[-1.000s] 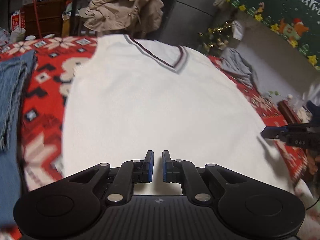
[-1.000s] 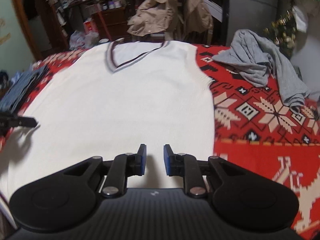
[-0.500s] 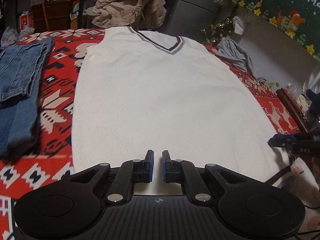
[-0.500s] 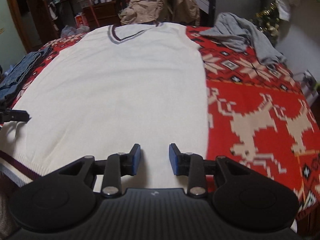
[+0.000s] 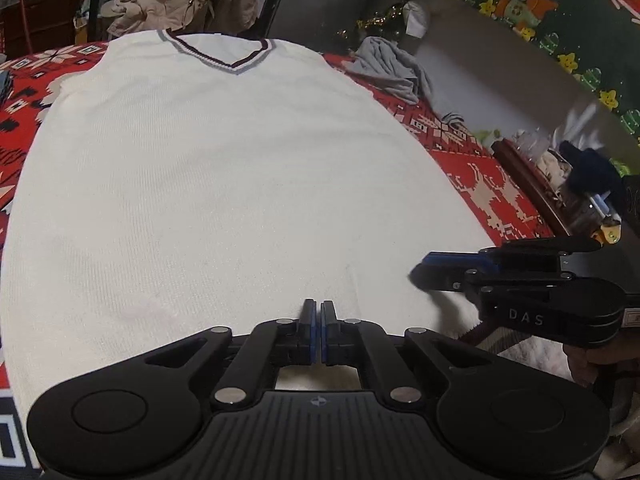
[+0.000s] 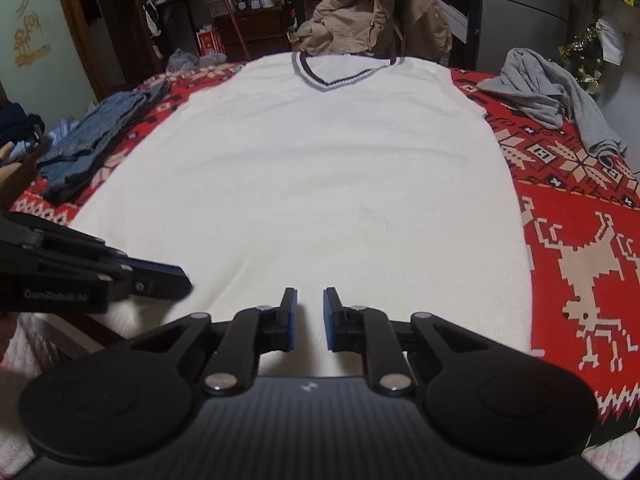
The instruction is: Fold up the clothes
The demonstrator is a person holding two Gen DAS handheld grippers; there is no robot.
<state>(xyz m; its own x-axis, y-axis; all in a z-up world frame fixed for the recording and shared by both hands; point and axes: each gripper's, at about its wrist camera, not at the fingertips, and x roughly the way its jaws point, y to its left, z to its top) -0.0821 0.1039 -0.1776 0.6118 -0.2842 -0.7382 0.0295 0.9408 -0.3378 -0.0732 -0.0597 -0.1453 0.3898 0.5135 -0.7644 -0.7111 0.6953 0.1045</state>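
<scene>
A white sleeveless knit vest (image 6: 320, 168) lies flat and spread out, front up, on a red patterned blanket (image 6: 576, 248) with pale reindeer and snowflake figures. Its V-neck, trimmed in grey and dark maroon stripes, points away from both cameras; the hem is nearest, under the tongs.

The left tongs (image 5: 319, 312) sit at the hem near the middle, their blue pads pressed together with a small ridge of white knit rising just ahead of them; whether fabric is actually pinched between them cannot be told. The right tongs (image 6: 307, 304) hover over the hem just beside them, and their jaws have just been closing; a narrow gap remains and the pads press on nothing, with white cloth showing through the gap.

In the left wrist view the body of the right tongs bears the letters "DAS"; in the right wrist view the left tongs (image 6: 176, 278) carry a faint "GenRobot.AI" mark.

The vest's right edge leaves a broad strip of bare blanket. To the left, folded blue jeans (image 6: 92, 144) lie close to the vest's edge. A crumpled grey garment (image 6: 556, 92) sits at the far right corner, well apart. A tan jacket (image 6: 372, 12) hangs just beyond the neckline. A green hanging (image 5: 552, 12) shows part of "Christmas".
</scene>
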